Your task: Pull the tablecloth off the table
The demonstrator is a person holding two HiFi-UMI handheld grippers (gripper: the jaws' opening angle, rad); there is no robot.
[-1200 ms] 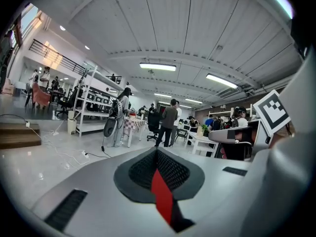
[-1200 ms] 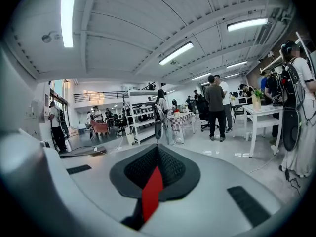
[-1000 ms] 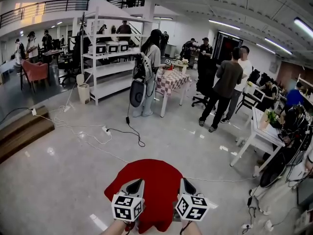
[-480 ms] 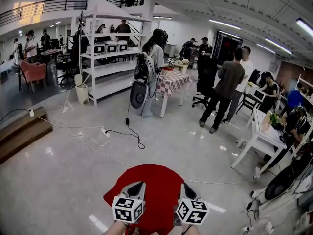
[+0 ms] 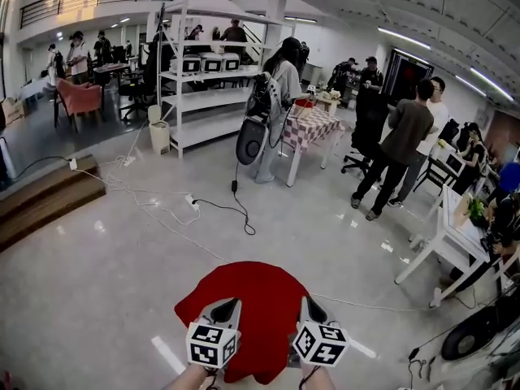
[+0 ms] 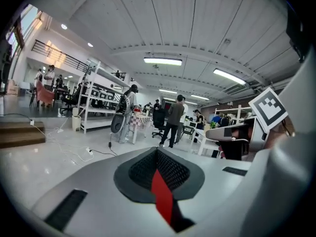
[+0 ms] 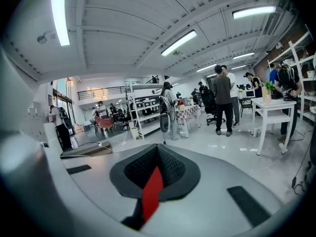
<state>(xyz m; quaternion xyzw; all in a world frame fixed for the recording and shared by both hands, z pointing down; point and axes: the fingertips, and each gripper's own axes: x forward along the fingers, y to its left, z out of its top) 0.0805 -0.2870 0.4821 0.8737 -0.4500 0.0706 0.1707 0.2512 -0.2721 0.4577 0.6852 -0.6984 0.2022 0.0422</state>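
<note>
Left tongs (image 5: 225,309) and right tongs (image 5: 312,309) are each pressed together on a fold of the red tablecloth (image 5: 248,295); a red strip shows between the pads in both gripper views. They sit side by side and level, so neither is nearer. The held edge runs straight from one tongs to the other, and the rest of the cloth spreads ahead of and below the tips, over the floor (image 5: 97,283). No surface shows under it, so it looks already pulled free.
</note>
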